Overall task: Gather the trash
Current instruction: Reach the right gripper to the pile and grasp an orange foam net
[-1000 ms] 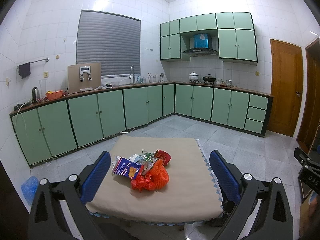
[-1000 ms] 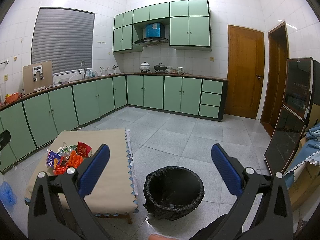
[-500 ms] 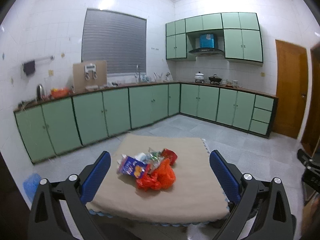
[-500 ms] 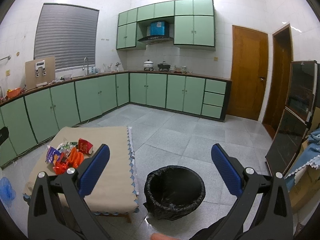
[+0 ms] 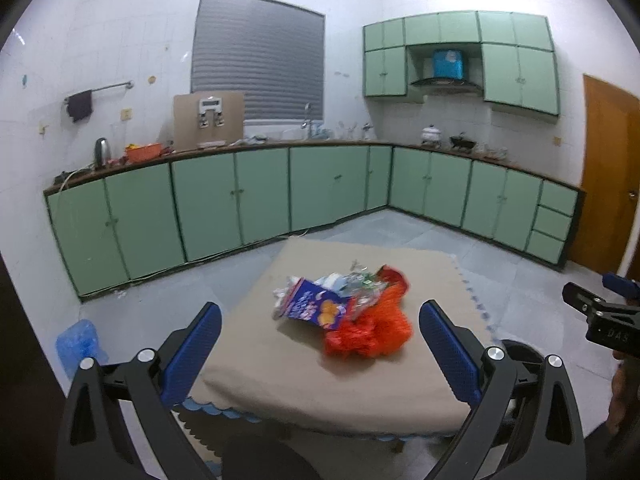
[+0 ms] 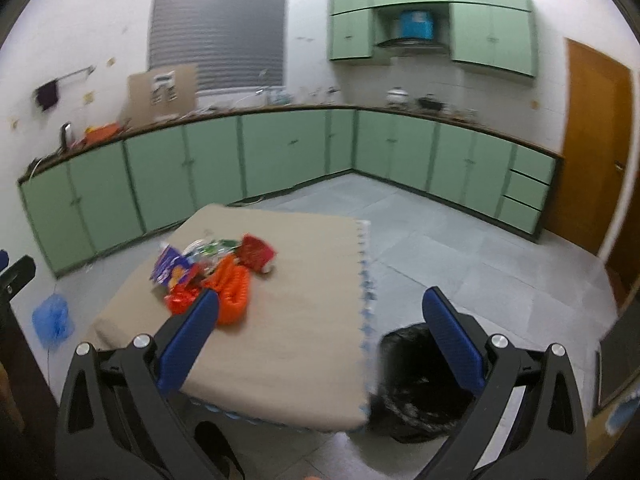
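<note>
your left tongs stand wide apart and hold nothing; each black, angular arm ends in a flat blue pad with a fine ribbed grain. they hang over the near edge of the desk, well short of the trash. your right tongs are spread just as wide and are empty too, with the same blue pads on black frames held by round silver pins.

the desk is low and square, covered by a smooth beige cloth whose edge is trimmed with small pale blue scallops. the trash pile lies near the middle of the cloth, toward its left half as the right wrist view shows it. nearest you sits a crumpled orange mesh bag with a knobbly, netted look. touching it on the left is a glossy blue snack packet, creased, with orange round shapes printed on it. behind them are a red wrapper and some shiny crinkled green and white wrappers; motion blur hides their details.

on the floor just beside the desk's right corner stands a round bin lined with a wrinkled black plastic bag, its mouth open upward. a soft blue plastic bag lies on the grey tiled floor to the left of the desk. pale green cabinet doors run along the walls under a dark counter edge.
</note>
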Demonstrator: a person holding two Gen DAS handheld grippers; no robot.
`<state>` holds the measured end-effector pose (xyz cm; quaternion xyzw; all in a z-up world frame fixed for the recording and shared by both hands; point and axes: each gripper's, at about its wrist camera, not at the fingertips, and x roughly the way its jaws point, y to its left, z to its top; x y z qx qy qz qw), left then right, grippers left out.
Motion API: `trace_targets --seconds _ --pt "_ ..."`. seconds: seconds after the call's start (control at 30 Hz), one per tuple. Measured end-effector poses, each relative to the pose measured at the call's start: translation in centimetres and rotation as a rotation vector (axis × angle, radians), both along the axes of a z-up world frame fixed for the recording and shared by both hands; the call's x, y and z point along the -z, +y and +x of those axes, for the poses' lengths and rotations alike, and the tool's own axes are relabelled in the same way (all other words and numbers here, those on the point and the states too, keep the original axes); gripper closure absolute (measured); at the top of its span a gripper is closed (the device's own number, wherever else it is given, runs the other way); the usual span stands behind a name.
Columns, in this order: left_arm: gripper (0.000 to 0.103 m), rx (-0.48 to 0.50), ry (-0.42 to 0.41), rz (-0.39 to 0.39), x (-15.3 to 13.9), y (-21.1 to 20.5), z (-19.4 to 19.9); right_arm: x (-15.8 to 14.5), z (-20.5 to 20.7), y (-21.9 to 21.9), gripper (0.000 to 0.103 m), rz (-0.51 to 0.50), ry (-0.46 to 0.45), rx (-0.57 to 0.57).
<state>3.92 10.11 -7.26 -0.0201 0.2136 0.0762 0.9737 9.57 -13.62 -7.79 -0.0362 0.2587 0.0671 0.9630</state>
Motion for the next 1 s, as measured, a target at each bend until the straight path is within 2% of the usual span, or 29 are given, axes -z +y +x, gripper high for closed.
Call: trace_targets --seconds 0.1,0.17,0.23,0.4,0.47,0.5,0.8,0.87,0.93,1.0 --pt "0.006 -0.01 0.021 -0.013 1.6 1.2 1.6 1.4 2.7 2.1 0.011 0.017 0.04 -0.076" --pt "0.006 -0.017 0.025 -0.019 2.6 1.9 2.5 2.7 5.1 3.8 0.036 0.031 0.092 -0.135" --pt "0.006 -0.014 0.026 -0.024 3.6 2.6 3.3 4.3 7.7 5.6 0.038 0.056 0.146 -0.194" --pt "0.006 0.0 0.059 -0.022 6.2 3.4 6.2 7.4 12.4 8.8 0.044 0.076 0.205 -0.257" --pt "0.006 0.0 0.069 -0.03 7.1 3.6 7.1 8.9 14.6 10.0 0.057 0.083 0.239 -0.28" --pt "0.006 0.006 0.072 -0.042 7.5 3.8 7.7 9.7 15.7 10.6 0.059 0.086 0.255 -0.286" --pt "0.006 0.04 0.123 -0.053 10.5 3.8 11.5 15.0 21.4 13.5 0.062 0.097 0.346 -0.3" --pt "0.006 0.041 0.133 -0.056 11.0 3.8 12.1 15.6 21.9 13.5 0.081 0.106 0.364 -0.311" --pt "0.006 0.05 0.139 -0.061 11.4 3.7 12.6 15.7 21.9 13.2 0.092 0.113 0.368 -0.316" --pt "0.006 0.058 0.138 -0.058 11.8 3.4 12.9 15.3 21.6 12.6 0.092 0.131 0.358 -0.326"
